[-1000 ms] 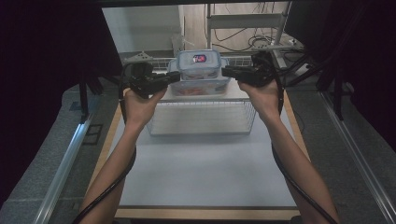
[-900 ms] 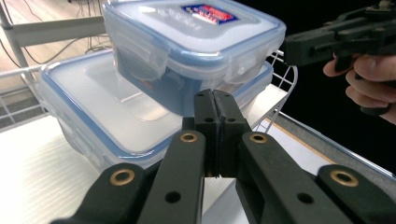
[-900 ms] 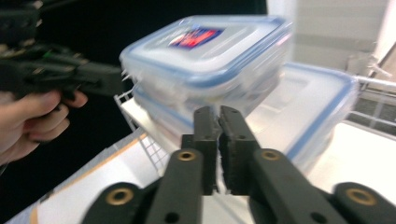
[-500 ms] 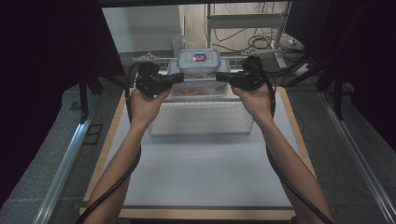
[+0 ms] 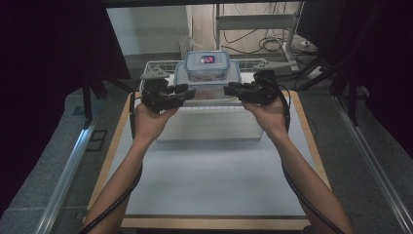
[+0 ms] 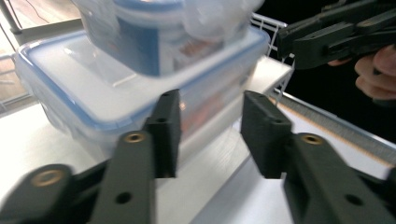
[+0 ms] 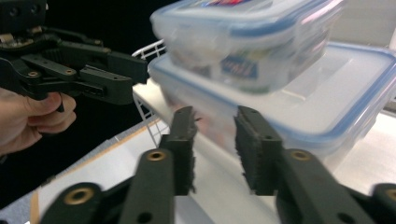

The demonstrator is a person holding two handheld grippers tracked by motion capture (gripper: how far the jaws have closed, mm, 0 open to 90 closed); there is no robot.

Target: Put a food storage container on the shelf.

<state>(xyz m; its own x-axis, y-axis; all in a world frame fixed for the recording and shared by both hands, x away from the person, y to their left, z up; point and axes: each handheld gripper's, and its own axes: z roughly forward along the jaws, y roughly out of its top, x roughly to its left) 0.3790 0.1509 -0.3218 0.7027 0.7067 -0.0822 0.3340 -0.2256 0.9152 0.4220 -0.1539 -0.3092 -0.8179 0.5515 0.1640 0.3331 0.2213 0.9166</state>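
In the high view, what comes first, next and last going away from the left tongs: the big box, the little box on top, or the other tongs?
1. Big box: just right of the left tongs, whose jaws have just been opening, nothing between them.
2. Little box: on top, up and right.
3. Right tongs: across, beyond the big box's front.

the tabletop (image 5: 209,180) is a white sheet framed by a pale wooden border, which shows along its left, right and near edges. toward the far end stands a clear rectangular bin (image 5: 209,124) with ribbed walls, resting directly on the white surface. a white wire rack (image 5: 163,66) sits at the far edge behind it. the near half of the white surface is bare. around the tabletop lies grey floor (image 5: 44,161) with a metal rail (image 5: 68,170) at the left.
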